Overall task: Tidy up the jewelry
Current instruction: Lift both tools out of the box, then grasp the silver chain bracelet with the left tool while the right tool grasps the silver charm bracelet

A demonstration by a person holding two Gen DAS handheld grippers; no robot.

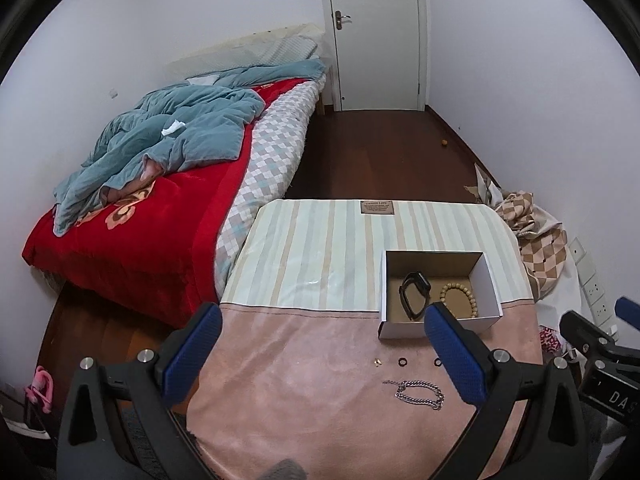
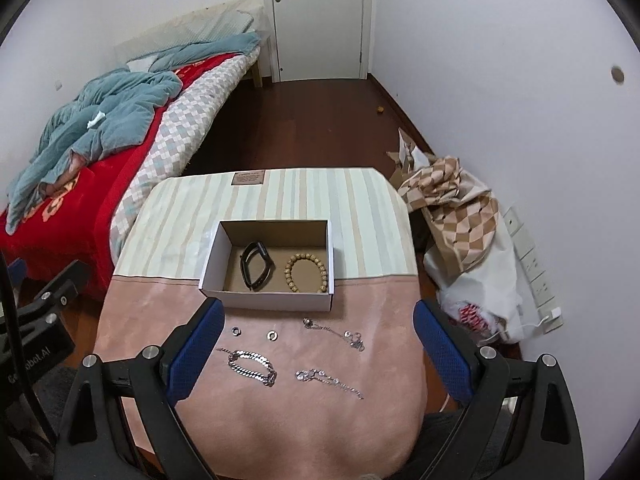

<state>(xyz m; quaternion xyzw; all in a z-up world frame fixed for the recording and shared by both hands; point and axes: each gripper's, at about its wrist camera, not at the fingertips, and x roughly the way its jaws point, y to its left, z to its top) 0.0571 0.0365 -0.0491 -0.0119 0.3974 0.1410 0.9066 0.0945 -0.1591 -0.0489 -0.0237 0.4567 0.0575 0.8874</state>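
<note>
An open white cardboard box (image 2: 264,300) (image 1: 400,330) stands on the table. It holds a black wristband (image 2: 256,266) (image 1: 414,294) and a wooden bead bracelet (image 2: 306,272) (image 1: 458,294). On the pink cloth in front of the box lie two small rings (image 2: 236,331) (image 2: 272,335), a thick silver chain bracelet (image 2: 252,366) (image 1: 420,390) and two thin silver chains (image 2: 336,332) (image 2: 328,380). My left gripper (image 1: 324,356) and my right gripper (image 2: 316,356) are both open and empty, held above the pink cloth near the jewelry.
The table (image 2: 280,192) has a striped cloth at the far half. A bed (image 1: 140,208) with red and blue covers stands to the left. Bags and checked cloth (image 2: 464,208) lie on the floor at the right. A door (image 2: 316,20) is at the back.
</note>
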